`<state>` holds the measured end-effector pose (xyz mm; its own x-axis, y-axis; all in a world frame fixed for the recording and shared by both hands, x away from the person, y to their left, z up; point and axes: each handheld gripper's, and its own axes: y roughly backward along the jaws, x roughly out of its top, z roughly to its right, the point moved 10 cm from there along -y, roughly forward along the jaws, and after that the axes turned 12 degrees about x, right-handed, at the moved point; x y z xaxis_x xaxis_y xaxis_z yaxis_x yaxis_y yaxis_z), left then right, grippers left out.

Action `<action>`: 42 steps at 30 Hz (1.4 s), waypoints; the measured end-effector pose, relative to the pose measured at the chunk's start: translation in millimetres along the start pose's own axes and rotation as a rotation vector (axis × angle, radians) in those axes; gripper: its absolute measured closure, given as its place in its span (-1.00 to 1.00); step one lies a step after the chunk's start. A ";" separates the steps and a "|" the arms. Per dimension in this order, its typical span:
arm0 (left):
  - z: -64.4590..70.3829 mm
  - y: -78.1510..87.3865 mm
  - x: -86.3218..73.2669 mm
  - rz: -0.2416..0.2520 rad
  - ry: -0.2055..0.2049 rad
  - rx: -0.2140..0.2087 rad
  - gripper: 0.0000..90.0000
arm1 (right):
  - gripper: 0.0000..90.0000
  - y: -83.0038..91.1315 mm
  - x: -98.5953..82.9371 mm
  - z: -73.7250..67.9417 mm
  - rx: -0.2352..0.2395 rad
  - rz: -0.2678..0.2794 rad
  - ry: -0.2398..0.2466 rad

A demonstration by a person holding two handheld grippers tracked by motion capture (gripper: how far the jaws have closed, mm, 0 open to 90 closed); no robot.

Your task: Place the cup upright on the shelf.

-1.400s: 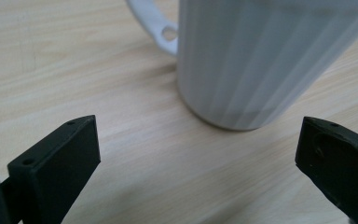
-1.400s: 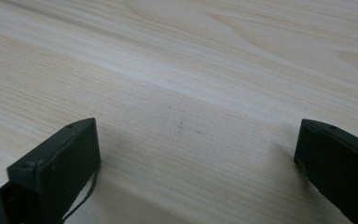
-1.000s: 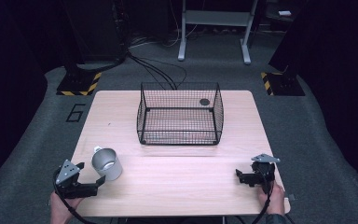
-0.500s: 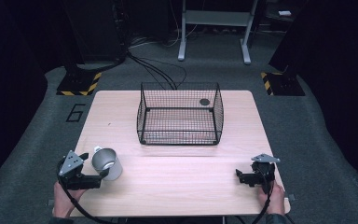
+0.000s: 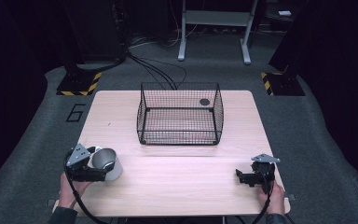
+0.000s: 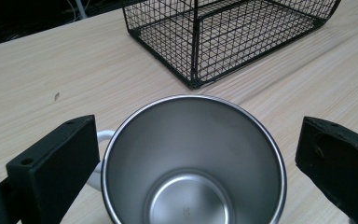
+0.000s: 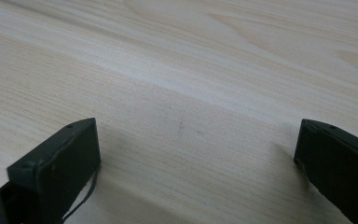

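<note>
Worktop (image 5: 177,182): pale wood, standing on grey floor. A black wire basket (image 5: 180,114) stands at its middle, toward the far side, open at the top. A small dark round thing (image 5: 204,101) shows at the basket's far right; whether it lies inside or behind the mesh, cannot tell. Bare wood lies between the basket and the near edge, nothing across it.

Steel cup (image 5: 106,163): near left part of the worktop, well apart from the basket, upright, mouth up.

Left gripper (image 5: 93,164): held by the left hand (image 5: 69,190) at the near left edge, up against the cup. High view hides the jaw spacing behind the gripper body. Left gripper view gives it: jaws wide apart, the cup (image 6: 193,163) between them, one jaw on either side of the rim. The left jaw is just beside the rim; the right jaw stands clear, with wood showing in the gap. That view also shows the cup's empty shiny inside and a white handle (image 6: 101,140) curving out behind the left jaw, plus the basket's near corner (image 6: 193,84) beyond.

Right gripper (image 5: 244,176): near right part of the worktop, in the right hand (image 5: 274,200), well apart from cup and basket. Right gripper view: jaws spread wide over bare wood, nothing between them.
</note>
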<state>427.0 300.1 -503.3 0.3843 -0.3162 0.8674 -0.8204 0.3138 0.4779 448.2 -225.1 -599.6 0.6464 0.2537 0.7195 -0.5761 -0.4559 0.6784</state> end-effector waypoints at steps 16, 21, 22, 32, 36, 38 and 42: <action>0.1 -13.6 -4.8 -0.023 -0.011 -0.005 -0.96 | -1.00 0.0 0.0 0.0 0.000 0.000 0.000; -0.1 -12.8 -6.0 -0.014 -0.022 0.011 -0.88 | -1.00 0.0 0.0 0.0 0.000 0.000 0.000; -0.2 -12.8 -6.1 -0.010 -0.018 0.017 -0.87 | -1.00 0.0 0.0 0.0 0.000 0.000 0.000; 0.6 -10.8 -6.3 -0.014 -0.044 -0.001 -0.85 | -1.00 0.0 0.0 0.0 0.000 0.000 0.001; -0.4 -10.4 -6.0 -0.009 -0.035 -0.007 -0.85 | -1.00 0.0 0.0 0.0 0.000 0.000 0.000; -0.3 -9.2 -4.5 -0.006 -0.039 -0.008 -0.85 | -1.00 0.0 0.0 0.0 0.000 0.000 0.000; 0.9 -4.6 2.2 0.010 -0.043 -0.011 -0.85 | -1.00 0.0 0.0 0.0 0.000 0.000 0.000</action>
<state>431.2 297.2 -503.7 0.3576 -0.3508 0.8655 -0.8194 0.3268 0.4710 448.2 -225.1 -599.6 0.6464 0.2536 0.7196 -0.5763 -0.4559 0.6783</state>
